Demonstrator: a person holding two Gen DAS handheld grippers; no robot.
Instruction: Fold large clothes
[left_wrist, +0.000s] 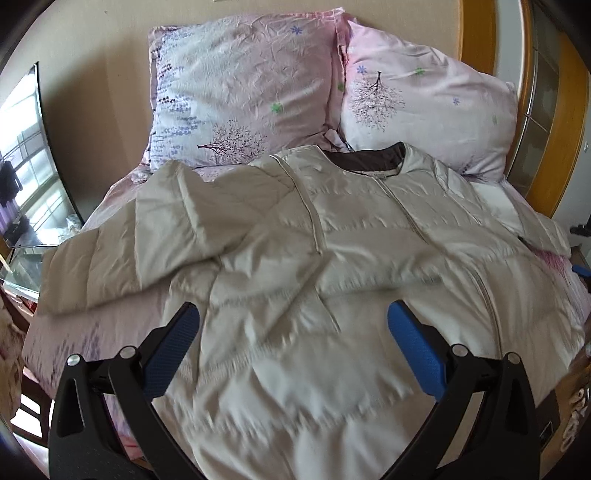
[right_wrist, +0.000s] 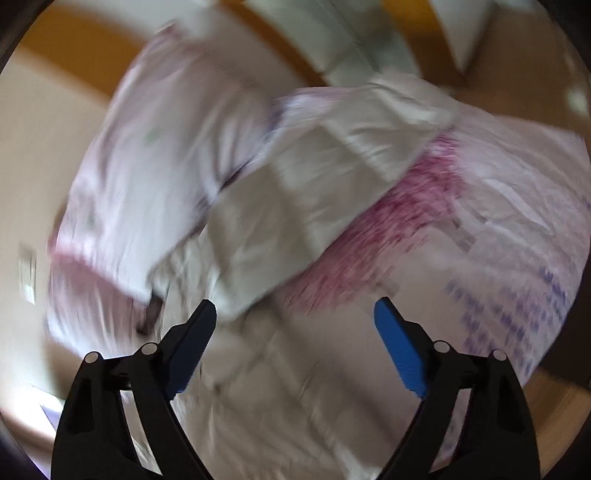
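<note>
**Bringing the sleeves in before folding the body**

The cream padded jacket (left_wrist: 332, 236) lies face up on the bed (left_wrist: 74, 332), collar toward the two pillows (left_wrist: 243, 88), zip running down the middle; one sleeve (left_wrist: 122, 236) is spread out to the left side of the left wrist view and partly doubled on itself; the other sleeve (right_wrist: 314, 184) shows in the blurred right wrist view, reaching across the pink-printed sheet.

The left tool (left_wrist: 293, 328) hovers above the lower front of the jacket with its blue pads wide apart and nothing between them; the right tool (right_wrist: 295, 321) is likewise spread and empty, over the jacket near the second sleeve.

Judging from this layout, the step in hand is folding the sleeves across the chest; pinch each sleeve near the cuff, taking both layers of the quilting; lift only enough to clear the puffy fabric; lay it flat across the zip so no air pocket is trapped; keep the collar square to the pillows.
</note>
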